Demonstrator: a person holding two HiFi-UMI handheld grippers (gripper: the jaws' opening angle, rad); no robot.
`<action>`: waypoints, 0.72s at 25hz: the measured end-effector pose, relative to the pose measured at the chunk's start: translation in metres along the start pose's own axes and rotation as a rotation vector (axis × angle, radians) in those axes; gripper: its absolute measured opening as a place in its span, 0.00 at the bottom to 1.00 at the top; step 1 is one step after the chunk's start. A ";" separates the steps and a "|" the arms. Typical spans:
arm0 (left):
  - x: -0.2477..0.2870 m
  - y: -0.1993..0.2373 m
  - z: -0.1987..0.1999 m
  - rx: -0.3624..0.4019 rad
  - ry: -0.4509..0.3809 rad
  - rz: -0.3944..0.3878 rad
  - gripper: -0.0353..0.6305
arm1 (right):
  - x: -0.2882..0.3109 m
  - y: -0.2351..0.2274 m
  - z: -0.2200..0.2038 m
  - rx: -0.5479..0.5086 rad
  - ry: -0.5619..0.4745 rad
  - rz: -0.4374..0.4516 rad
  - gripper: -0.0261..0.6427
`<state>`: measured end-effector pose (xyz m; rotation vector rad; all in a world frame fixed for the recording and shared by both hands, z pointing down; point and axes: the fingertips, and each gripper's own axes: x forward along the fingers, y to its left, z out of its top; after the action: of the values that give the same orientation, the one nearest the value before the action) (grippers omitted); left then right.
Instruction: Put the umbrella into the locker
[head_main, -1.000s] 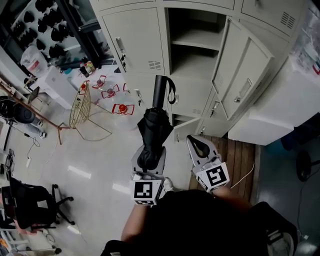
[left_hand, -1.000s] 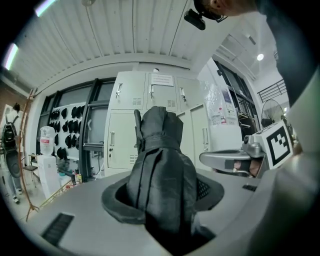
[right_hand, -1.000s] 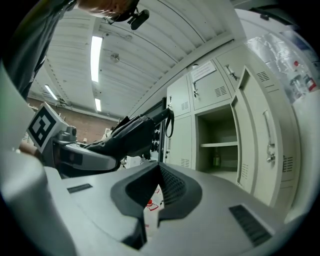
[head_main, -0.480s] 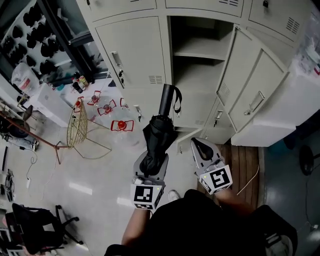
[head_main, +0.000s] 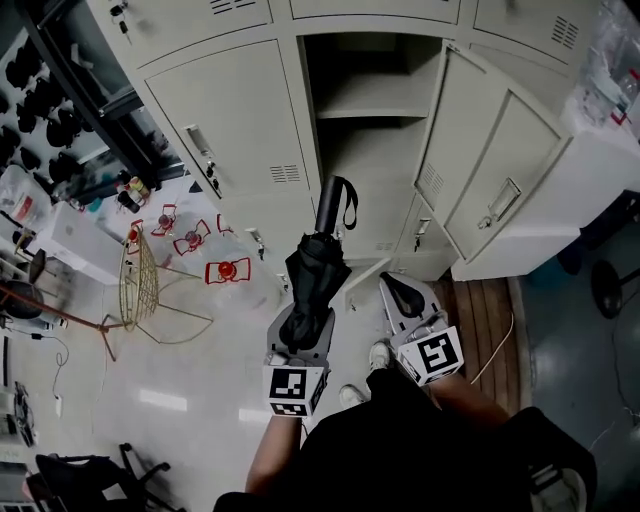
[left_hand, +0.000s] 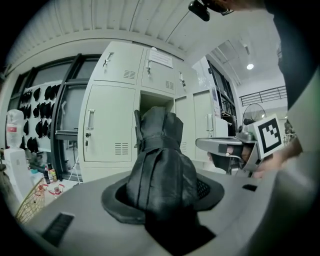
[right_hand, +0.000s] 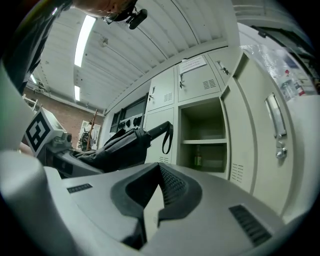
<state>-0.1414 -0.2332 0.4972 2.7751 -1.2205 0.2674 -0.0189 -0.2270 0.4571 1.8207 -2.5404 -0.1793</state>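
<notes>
Clamping the folded umbrella (head_main: 314, 272) mid-frame, the left tool (head_main: 304, 328) is pointing it at the open locker (head_main: 366, 150) above; the right tool (head_main: 402, 292) is riding closed, empty, below the door (head_main: 482, 170) edge.

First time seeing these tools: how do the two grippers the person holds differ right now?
The left gripper is clamped on the folded black umbrella; the right gripper holds nothing. The left gripper's jaws stand apart around the fabric; the right gripper's jaws are together. Both point toward the open locker.
</notes>
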 end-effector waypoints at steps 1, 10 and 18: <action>0.005 0.000 -0.001 0.004 0.005 -0.005 0.39 | 0.002 -0.003 -0.002 0.012 0.010 -0.005 0.04; 0.062 0.010 -0.002 0.005 0.039 -0.021 0.39 | 0.031 -0.044 -0.005 -0.013 -0.005 -0.028 0.04; 0.124 0.011 -0.001 0.005 0.073 -0.063 0.39 | 0.060 -0.077 0.003 -0.096 -0.036 -0.021 0.04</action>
<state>-0.0672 -0.3295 0.5232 2.7754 -1.1160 0.3644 0.0342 -0.3078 0.4425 1.8262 -2.4889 -0.3312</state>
